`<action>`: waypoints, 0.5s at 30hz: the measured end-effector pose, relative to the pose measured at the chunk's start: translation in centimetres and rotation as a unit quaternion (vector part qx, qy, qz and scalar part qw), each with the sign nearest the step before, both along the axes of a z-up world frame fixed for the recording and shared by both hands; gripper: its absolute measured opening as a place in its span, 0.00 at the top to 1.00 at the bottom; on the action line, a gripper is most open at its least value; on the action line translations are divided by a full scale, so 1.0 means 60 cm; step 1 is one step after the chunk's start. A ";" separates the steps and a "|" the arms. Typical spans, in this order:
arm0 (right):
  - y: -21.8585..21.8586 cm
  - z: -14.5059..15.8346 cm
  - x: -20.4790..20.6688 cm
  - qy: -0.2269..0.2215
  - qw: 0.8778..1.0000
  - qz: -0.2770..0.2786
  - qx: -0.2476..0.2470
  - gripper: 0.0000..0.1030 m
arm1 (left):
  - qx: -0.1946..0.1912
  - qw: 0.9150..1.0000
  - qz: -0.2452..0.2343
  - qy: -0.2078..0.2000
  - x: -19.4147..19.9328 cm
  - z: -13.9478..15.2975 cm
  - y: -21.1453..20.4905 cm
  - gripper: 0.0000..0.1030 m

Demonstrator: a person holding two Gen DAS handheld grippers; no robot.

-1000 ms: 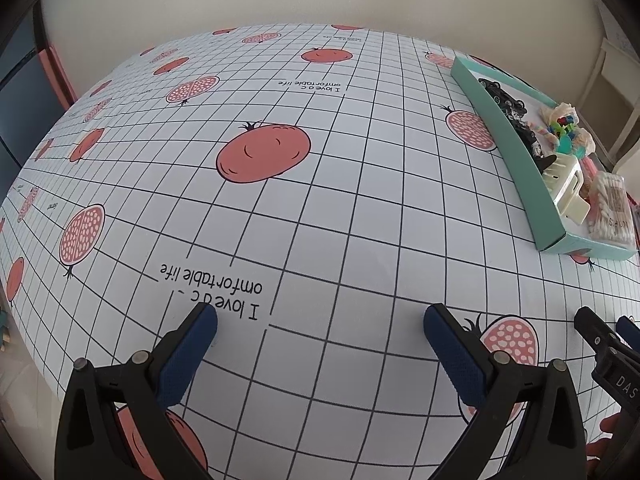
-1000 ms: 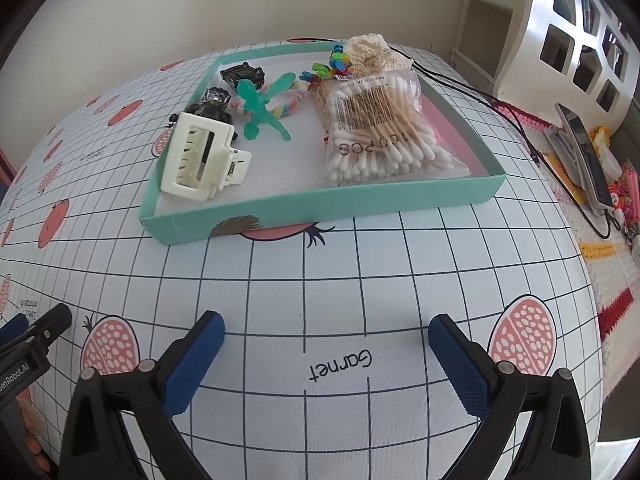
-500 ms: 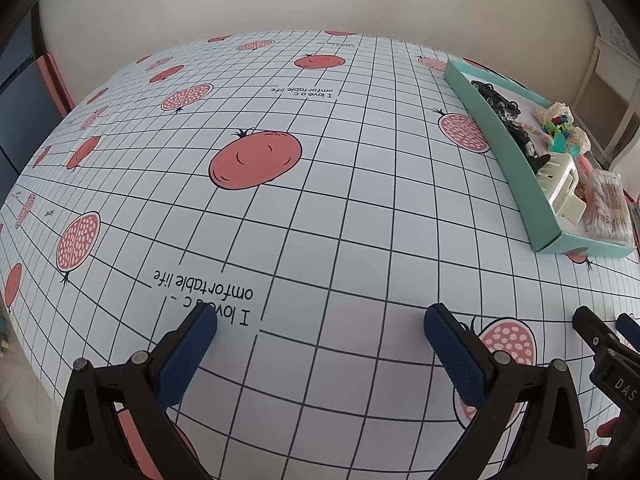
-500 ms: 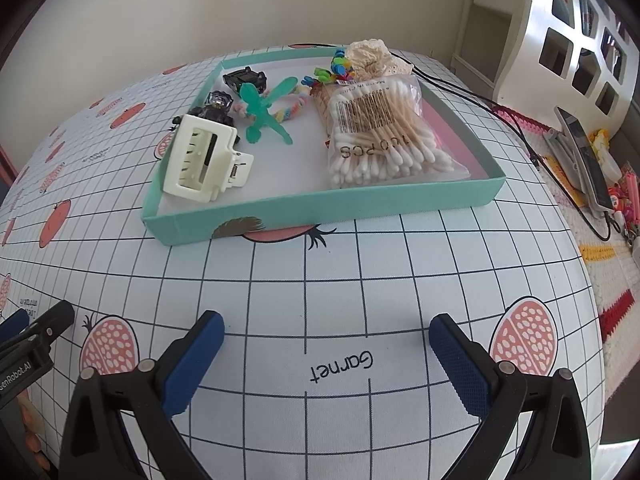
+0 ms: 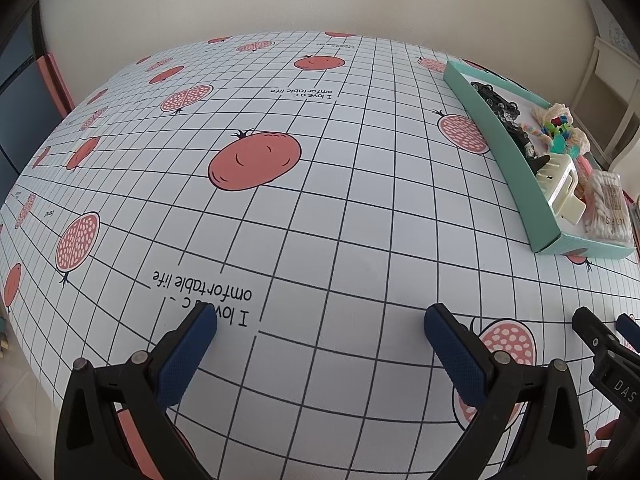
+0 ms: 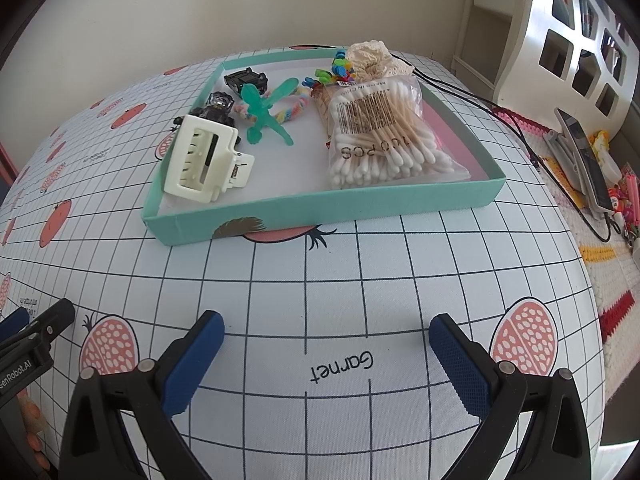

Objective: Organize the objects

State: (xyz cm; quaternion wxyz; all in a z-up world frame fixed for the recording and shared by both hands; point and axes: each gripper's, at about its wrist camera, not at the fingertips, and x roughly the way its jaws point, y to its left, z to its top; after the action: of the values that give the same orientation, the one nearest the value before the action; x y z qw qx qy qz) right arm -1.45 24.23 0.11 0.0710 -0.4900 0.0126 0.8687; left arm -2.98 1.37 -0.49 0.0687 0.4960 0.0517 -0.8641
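I've got both hand-held grippers spread w/ nothing between the pads: left (image 5: 320,320) over bare tabletop (image 5: 320,200), right (image 6: 326,326) facing the teal tray (image 6: 320,216). Tray sits near tabletop's far right corner, holding cream hair claw (image 6: 202,160), cotton-swab bag (image 6: 384,136), green dragonfly (image 6: 266,114).

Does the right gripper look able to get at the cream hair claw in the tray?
Probably yes: the right gripper is open, the hair claw lies uncovered beyond the tray wall.

Both wrist views look forward, low over the tablecloth (image 5: 320,208), sharing the teal tray (image 6: 320,216) (nearer on the right).
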 end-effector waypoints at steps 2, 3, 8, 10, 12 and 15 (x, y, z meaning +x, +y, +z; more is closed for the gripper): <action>0.000 0.000 0.000 0.000 1.000 0.000 0.000 0.00 | 0.000 1.000 0.000 0.000 -0.001 0.000 0.000 0.00; 0.000 0.000 0.000 0.000 1.000 0.000 0.000 0.00 | 0.000 1.000 0.000 0.001 -0.001 0.000 0.001 0.00; 0.000 0.000 0.000 0.000 1.000 0.000 0.000 0.00 | 0.000 1.000 0.000 0.001 -0.002 0.000 0.001 0.00; 0.000 0.000 0.000 0.000 1.000 0.000 0.000 0.00 | 0.000 1.000 0.000 0.001 -0.002 0.000 0.001 0.00; 0.000 0.000 0.000 0.000 1.000 0.000 0.000 0.00 | 0.000 1.000 0.000 0.001 -0.002 0.000 0.001 0.00; 0.000 0.000 0.000 0.000 1.000 0.000 0.000 0.00 | 0.000 1.000 0.000 0.001 -0.002 0.000 0.001 0.00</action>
State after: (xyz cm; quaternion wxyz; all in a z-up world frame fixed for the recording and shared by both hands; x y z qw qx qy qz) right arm -1.46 24.23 0.14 0.0711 -0.4899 0.0126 0.8688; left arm -3.09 1.44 -0.51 0.0692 0.4953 0.0515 -0.8644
